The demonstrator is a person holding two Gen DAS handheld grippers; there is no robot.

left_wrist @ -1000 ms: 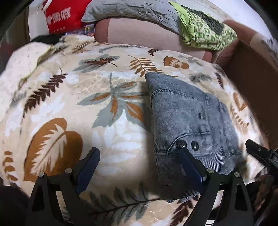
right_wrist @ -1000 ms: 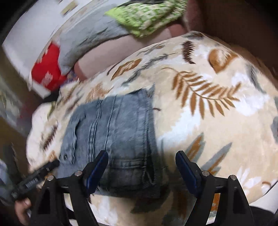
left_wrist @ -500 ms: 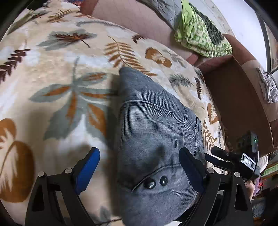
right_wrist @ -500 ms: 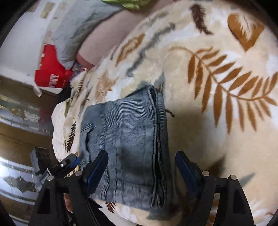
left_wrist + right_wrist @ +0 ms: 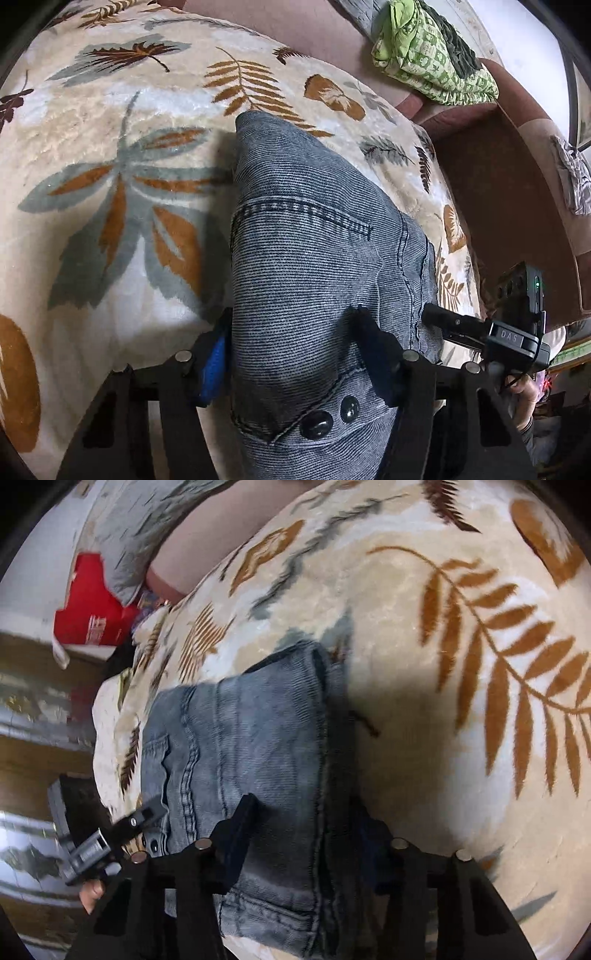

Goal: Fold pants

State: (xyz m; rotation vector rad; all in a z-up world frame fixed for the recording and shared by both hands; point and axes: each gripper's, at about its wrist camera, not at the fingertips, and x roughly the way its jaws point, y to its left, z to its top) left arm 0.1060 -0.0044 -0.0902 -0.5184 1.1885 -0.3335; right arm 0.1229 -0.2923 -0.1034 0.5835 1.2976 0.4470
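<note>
The folded grey-blue denim pants (image 5: 306,258) lie on a leaf-print blanket (image 5: 110,184); two dark buttons show at the near edge. My left gripper (image 5: 291,332) is shut on the near left part of the fold, one finger on each side of the cloth. In the right wrist view the pants (image 5: 251,738) show as a stacked fold. My right gripper (image 5: 306,819) is shut on their near right edge, with the layered side seam between the fingers. Each gripper shows in the other's view, the right gripper (image 5: 480,328) at the pants' far side and the left gripper (image 5: 110,834) likewise.
The blanket covers a bed. A pink bolster (image 5: 295,22), a green patterned cloth (image 5: 432,62) and a grey pillow (image 5: 140,528) lie at the head. A red bag (image 5: 88,602) sits beyond. A brown floor gap (image 5: 498,206) runs along the bed's right side.
Both grippers have moved in onto the near edge of the folded pants and shut on it; a second ago both were open and farther back.
</note>
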